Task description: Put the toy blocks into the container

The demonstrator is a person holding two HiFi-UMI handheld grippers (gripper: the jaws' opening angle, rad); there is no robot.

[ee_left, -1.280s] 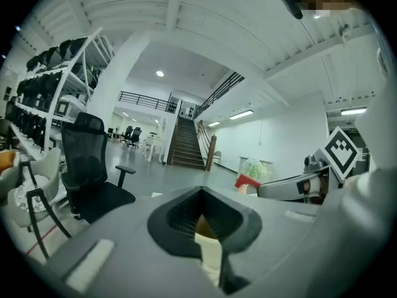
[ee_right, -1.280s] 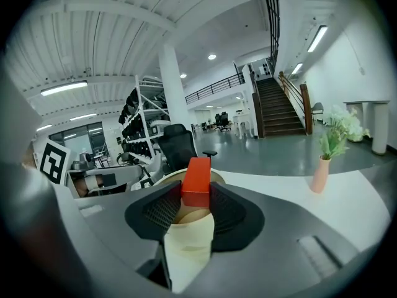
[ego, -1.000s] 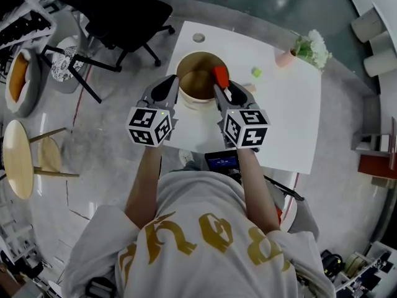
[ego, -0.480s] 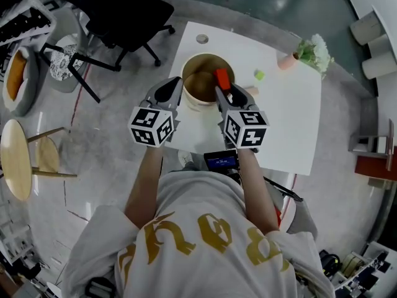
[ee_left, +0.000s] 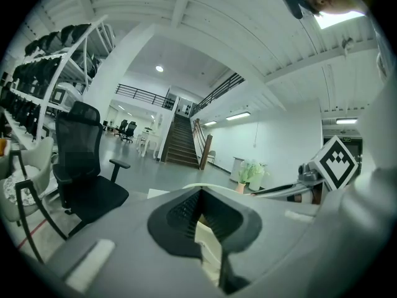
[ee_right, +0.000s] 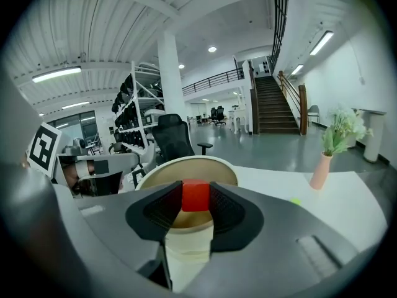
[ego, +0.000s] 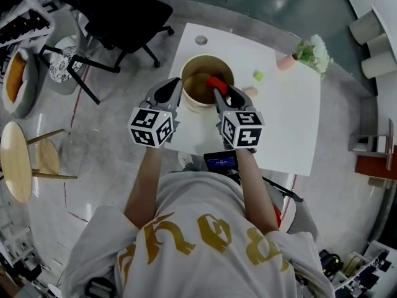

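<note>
A round cream container (ego: 200, 59) stands on the white table (ego: 291, 123). My right gripper (ego: 218, 87) is shut on a red block (ego: 213, 81) just above the container's right rim. In the right gripper view the red block (ee_right: 195, 195) sits pressed between the dark pads, with the container's mouth (ee_right: 186, 166) behind it; the jaws have just closed a little on it. My left gripper (ego: 176, 90) is at the container's left rim. The cream wall (ee_left: 208, 247) fills the narrow gap between its jaws. A green block (ego: 258, 76) and a beige block (ego: 250, 92) lie on the table to the right.
A pink vase with flowers (ego: 304, 51) stands at the table's far right corner. A dark device (ego: 221, 162) lies at the near edge. A black office chair (ego: 118, 11) and a round wooden stool (ego: 18, 160) stand on the floor to the left.
My right gripper has carried the red block slightly left, further over the container's opening. The left gripper has stayed at the rim.
</note>
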